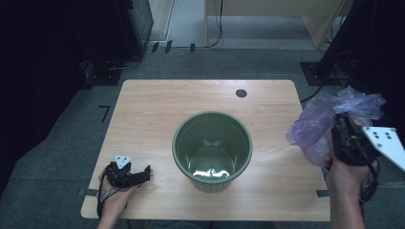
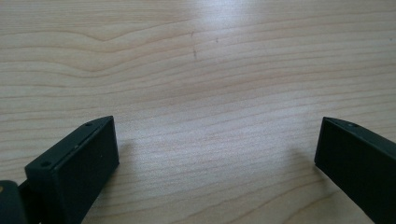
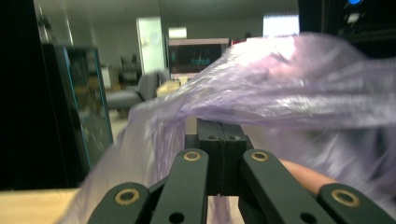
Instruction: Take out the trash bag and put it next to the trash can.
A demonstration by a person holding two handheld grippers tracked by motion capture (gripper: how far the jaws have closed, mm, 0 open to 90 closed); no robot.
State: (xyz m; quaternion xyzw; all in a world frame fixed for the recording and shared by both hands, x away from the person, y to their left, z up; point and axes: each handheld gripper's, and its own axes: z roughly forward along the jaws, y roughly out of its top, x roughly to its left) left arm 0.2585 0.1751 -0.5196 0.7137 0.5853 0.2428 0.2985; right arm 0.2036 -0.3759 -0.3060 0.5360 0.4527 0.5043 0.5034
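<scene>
A round olive-green plastic bin (image 1: 212, 150) stands in the middle of the light wooden table (image 1: 153, 109), and its inside looks bare — only a glossy reflection at the bottom, no liner in it. The thin, crumpled translucent purple plastic bag (image 1: 329, 119) is off at the right edge of the table, held up in the air by the right gripper (image 1: 345, 130); in the right gripper view the two black jaws are pressed together with the film of the bag (image 3: 280, 88) caught between them and draping over them. So the bag appears to have been picked up, but it is bunched rather than opened out, and it is well apart from the bin. The left gripper (image 1: 143, 174) lies low on the near left part of the table, pointing towards the bin but not touching it; in its own view the jaws stand wide apart over bare wood (image 2: 196, 93), gripping nothing. What seems left is most of the job — bringing the bag over the bin, spreading its mouth, and settling it inside and round the rim.
</scene>
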